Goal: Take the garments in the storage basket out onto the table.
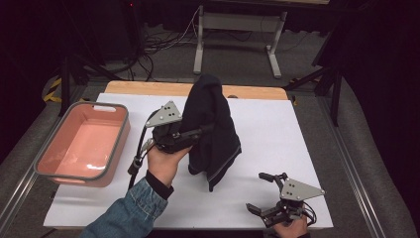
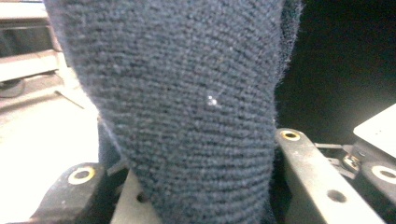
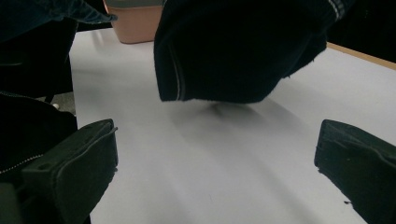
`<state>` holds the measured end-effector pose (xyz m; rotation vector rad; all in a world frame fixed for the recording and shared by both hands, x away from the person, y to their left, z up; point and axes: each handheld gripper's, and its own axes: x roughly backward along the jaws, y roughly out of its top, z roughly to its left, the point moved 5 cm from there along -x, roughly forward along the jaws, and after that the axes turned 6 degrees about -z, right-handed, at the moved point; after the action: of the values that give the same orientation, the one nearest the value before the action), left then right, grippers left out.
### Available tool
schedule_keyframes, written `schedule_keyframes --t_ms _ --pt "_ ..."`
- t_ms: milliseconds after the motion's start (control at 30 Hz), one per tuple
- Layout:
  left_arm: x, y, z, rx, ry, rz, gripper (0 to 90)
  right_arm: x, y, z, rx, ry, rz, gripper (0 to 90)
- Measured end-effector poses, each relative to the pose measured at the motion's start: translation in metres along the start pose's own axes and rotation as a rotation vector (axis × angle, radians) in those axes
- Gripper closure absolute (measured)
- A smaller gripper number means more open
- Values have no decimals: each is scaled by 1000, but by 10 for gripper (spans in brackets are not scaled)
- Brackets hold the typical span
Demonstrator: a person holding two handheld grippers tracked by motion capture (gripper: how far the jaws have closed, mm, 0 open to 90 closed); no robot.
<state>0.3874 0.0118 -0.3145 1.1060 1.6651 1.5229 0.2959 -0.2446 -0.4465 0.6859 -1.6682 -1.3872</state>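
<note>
Cloth (image 1: 213, 126) hangs lifted over surface (image 1: 277, 134), long axis vertical, clamped in L tongs (image 1: 200, 131); bin (image 1: 81, 144) lies to its left, well apart. R tongs (image 1: 265, 193) apart, empty, low at front right, farther from bin

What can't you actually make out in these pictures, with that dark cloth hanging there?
- Left gripper: in the high view the dark knitted cloth drapes over its jaw tips; in the left gripper view the cloth covers the table beyond.
- Pink tub: the right gripper view's top edge cuts it off.
- Table: the high view's bottom edge cuts off its near corners.
- Right gripper: its hand is cut off there too.
</note>
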Motion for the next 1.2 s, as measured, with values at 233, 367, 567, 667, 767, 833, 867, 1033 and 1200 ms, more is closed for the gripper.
schedule_keyframes --t_ms 233,367,567,667,767,833,867,1033,1200 --pt "-16 -19 -5 31 -28 31 723 0 0 0 -3 4 -1 2" --pt "-25 -28 -6 26 -29 56 723 0 0 0 -4 3 -3 2" --pt "-31 -37 -6 34 -35 64 721 0 0 0 -3 2 -2 2" --pt "-35 -43 -5 26 -29 82 718 1 0 0 -2 1 -2 2" --pt "-37 -46 -4 22 -27 93 714 1 0 0 -2 0 -4 2" --pt "-39 -50 -3 11 -15 114 711 1 0 0 -3 1 -2 2" --pt "-41 -52 -2 8 -7 122 708 1 0 0 0 1 -3 2" --pt "-44 -58 2 6 -3 140 703 1 0 0 2 0 -3 1" --pt "-45 -64 6 -13 12 169 689 1 0 0 3 2 -2 2"
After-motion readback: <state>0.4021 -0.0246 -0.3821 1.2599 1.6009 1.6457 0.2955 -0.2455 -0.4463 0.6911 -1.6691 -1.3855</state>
